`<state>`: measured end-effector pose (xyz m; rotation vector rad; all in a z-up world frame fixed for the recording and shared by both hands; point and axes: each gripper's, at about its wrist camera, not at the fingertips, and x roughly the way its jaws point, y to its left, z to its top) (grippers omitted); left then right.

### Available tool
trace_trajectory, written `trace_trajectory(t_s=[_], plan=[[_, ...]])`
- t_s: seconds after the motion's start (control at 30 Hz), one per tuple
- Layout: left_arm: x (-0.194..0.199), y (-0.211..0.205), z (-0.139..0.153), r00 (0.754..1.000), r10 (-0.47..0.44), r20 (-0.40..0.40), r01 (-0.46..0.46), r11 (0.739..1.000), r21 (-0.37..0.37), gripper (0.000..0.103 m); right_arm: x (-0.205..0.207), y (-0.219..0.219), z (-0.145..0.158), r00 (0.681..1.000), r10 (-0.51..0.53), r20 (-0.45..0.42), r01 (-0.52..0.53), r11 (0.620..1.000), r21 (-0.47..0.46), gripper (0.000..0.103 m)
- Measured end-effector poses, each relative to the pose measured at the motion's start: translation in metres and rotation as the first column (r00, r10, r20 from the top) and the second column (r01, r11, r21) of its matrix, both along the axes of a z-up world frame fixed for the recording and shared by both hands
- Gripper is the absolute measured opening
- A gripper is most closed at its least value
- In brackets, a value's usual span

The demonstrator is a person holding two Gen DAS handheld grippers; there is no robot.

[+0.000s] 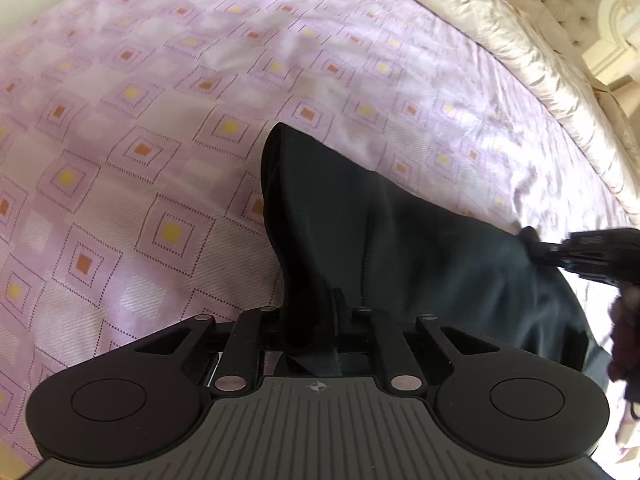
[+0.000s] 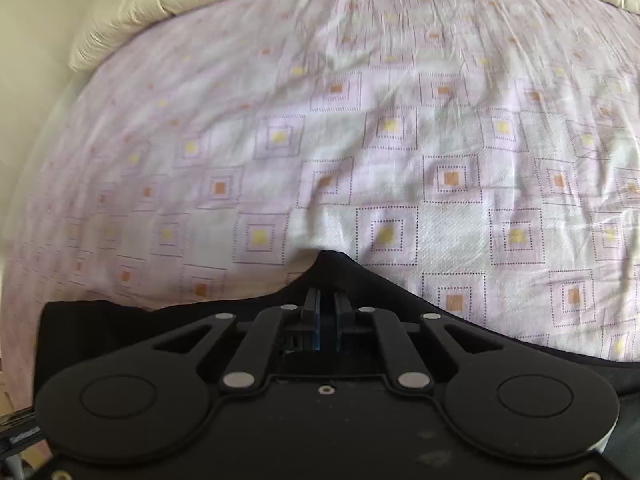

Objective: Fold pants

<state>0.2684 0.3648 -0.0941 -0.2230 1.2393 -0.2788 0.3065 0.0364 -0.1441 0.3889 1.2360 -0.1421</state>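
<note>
**Pants pinched by both grippers over the bed**

Pants [image 1: 400,240] of dark, near-black cloth are seen only in part. In the left wrist view their lower reach runs out of the picture at the right, and the cloth is so dark that seams and folds are hard to read; one faint stitched line runs down the middle. In the right wrist view the pants [image 2: 120,312] show only as a black band behind the tool body, cut off at both sides.

The left gripper [image 1: 316,320] has its jaws drawn narrow on a raised fold of the cloth, which stands up in a peak just ahead of the fingers. The right gripper [image 2: 326,312] has its jaws nearly together, with a small peak of the dark cloth rising between and just beyond the tips. In the left wrist view the right gripper [image 1: 536,240] meets the pants' far right edge; the picture is blurred there.

Both tools point steeply down at the pink patterned sheet [image 1: 160,120], on which the pants partly lie. A cream quilt [image 1: 500,20] borders the sheet. A blurred part of a hand [image 1: 624,336] shows at the right edge.
</note>
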Motion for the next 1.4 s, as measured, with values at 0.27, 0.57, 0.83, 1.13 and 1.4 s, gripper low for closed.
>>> trace_trajectory(t_s=[0.27, 0.57, 0.83, 1.13, 1.4], plan=[[-0.016, -0.012, 0.04, 0.994, -0.001, 0.111, 0.003, 1.0, -0.017, 0.01, 0.016, -0.009, -0.01, 0.998, -0.016, -0.055, 0.017, 1.0, 0.005, 0.0], [-0.053, -0.063, 0.111, 0.962, -0.074, 0.261, 0.092, 0.994, -0.058, 0.01, 0.001, -0.02, -0.009, 1.0, 0.002, 0.006, -0.002, 0.998, 0.066, 0.0], [-0.082, -0.148, 0.153, 0.927, -0.155, 0.342, 0.174, 0.984, -0.027, 0.01, -0.035, -0.06, 0.039, 0.983, -0.008, 0.181, -0.033, 0.975, 0.221, 0.011], [-0.113, -0.272, 0.142, 0.882, -0.321, 0.346, 0.346, 0.938, -0.01, 0.01, -0.141, -0.153, 0.071, 0.974, -0.103, 0.204, 0.051, 0.968, 0.245, 0.011], [-0.133, -0.363, 0.068, 0.887, -0.411, 0.209, 0.429, 0.902, -0.044, 0.012, -0.239, -0.244, 0.05, 0.973, -0.214, 0.083, 0.193, 0.959, 0.207, 0.012]])
